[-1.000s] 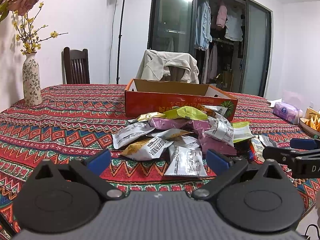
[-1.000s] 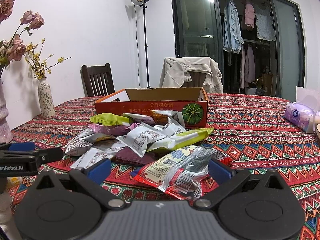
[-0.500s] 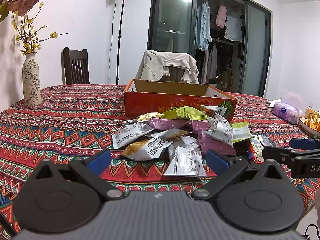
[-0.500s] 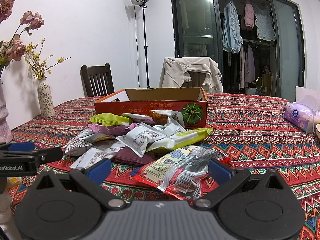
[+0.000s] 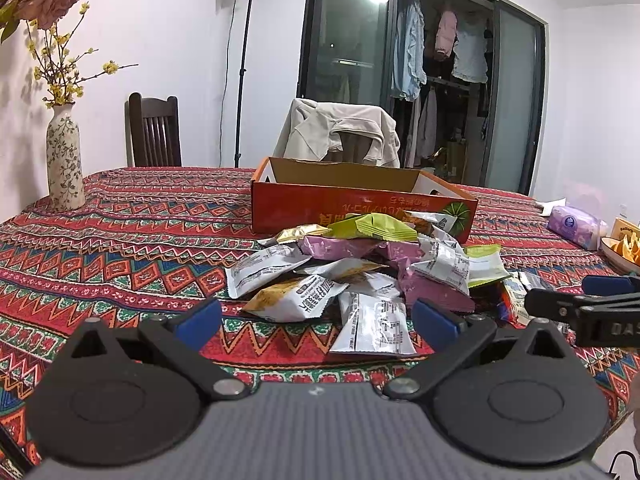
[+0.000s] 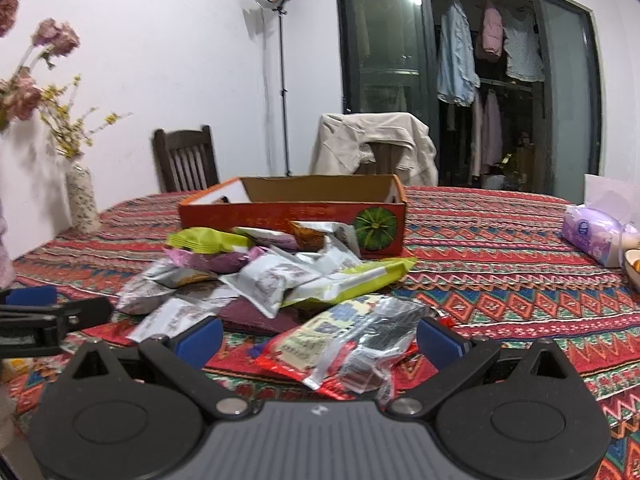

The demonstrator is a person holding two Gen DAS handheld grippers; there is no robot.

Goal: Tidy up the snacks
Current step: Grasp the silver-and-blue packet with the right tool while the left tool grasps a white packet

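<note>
Both grippers, left gripper and right gripper, hovered with fingers spread before the snack pile beside the box; we judged overlapping slippery packets likely to drag neighbours

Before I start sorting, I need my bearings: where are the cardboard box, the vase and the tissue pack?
cardboard box [image 5: 320,204], left wrist view, front wall
vase [image 5: 64,160], left wrist view, body
tissue pack [image 6: 592,236], right wrist view, front

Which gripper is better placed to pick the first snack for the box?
Probably the right gripper: the red-edged clear packet lies directly between its open fingers. The left gripper, also open, faces a white packet slightly farther ahead. The box sits behind the pile.
</note>
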